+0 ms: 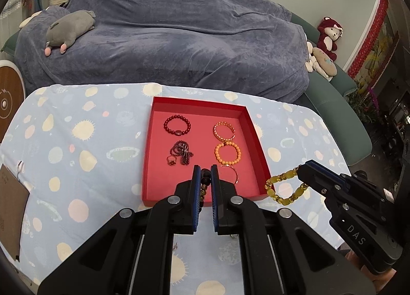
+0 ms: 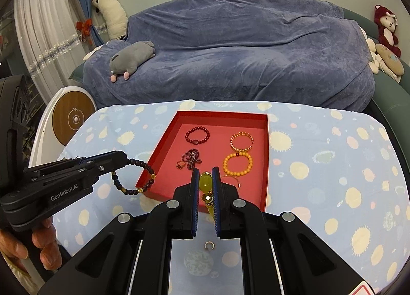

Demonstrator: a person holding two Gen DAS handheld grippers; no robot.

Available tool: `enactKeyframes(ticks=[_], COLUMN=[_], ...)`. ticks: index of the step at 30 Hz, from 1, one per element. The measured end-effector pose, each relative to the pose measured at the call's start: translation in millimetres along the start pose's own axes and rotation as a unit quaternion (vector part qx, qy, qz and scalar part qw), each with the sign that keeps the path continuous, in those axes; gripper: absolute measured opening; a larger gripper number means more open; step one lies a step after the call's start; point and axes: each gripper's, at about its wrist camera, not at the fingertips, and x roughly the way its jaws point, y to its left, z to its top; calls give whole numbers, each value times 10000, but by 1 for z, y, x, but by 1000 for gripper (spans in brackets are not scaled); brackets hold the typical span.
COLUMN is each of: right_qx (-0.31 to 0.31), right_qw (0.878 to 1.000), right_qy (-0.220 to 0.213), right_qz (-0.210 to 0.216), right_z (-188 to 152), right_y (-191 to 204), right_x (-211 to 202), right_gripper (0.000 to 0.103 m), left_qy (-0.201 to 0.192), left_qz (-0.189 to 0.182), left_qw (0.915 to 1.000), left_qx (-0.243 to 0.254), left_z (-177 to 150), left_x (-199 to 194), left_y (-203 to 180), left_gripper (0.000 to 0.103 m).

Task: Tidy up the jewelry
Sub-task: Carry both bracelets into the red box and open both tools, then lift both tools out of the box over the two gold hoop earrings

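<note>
A red tray [image 1: 157, 112] [image 2: 266, 156] sits on the spotted tablecloth and holds several bracelets, a tangled dark necklace [image 1: 180, 151] and a ring [image 1: 171, 160]. My left gripper [image 1: 205, 173] [image 2: 127, 160] is shut on a dark bead bracelet [image 2: 133, 177] and holds it above the tray's near left corner. My right gripper [image 2: 205, 175] [image 1: 298, 169] is shut on a yellow bead bracelet [image 1: 284, 188] [image 2: 205, 182] and holds it above the tray's near right corner.
A small silver ring [image 2: 209, 245] lies on the cloth near the front edge. A brown card [image 1: 11, 207] lies at the table's left side. A sofa under a blue-grey cover [image 1: 166, 38] with plush toys stands behind the table.
</note>
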Motion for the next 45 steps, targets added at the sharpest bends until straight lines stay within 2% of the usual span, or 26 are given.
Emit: enactKeyframes(ticks=[8,23,28,33,35,38,39,40,42,45], right_qx=[117,127,123,193,176,127,116,113,116,116], right_qw=[9997,9976,9964,9954,9961,9971,9975,9978,9980,9981], right_qy=[224,621,822,938,850,692,627,574,546,522], right_qz=[76,276,154,-15,-149,-278,-306,-324,-304,-292], right_z=[13,5,-1,-5,-4,-1,-1,-2,-3,-9], right_y=[-7,1,-9,-22,-24,-24,-23,-23,-22,-20], right_x=[44,109,133,144,142,132,127,123,115,104], right_gripper=[9,9,9,10,16,36,45,49,49,49], left_qy=[197,702,850,838,761,586,507,430,355,345], left_qz=[-34,108,213,307,366,433,511,580,620,599], left_qw=[9998,9973,9959,9958,9961,9968,9969,9970,9971,9973], left_qx=[-34,-196,-232,-201,-238,-316,-310,-285,-246,-242], left_z=[16,1,-5,-6,-5,-3,-3,-4,-5,-10], left_x=[38,105,124,134,133,126,122,117,109,100], left_y=[4,26,33,38,39,41,40,39,36,33], left_gripper=[8,8,8,8,9,26,36,44,49,50])
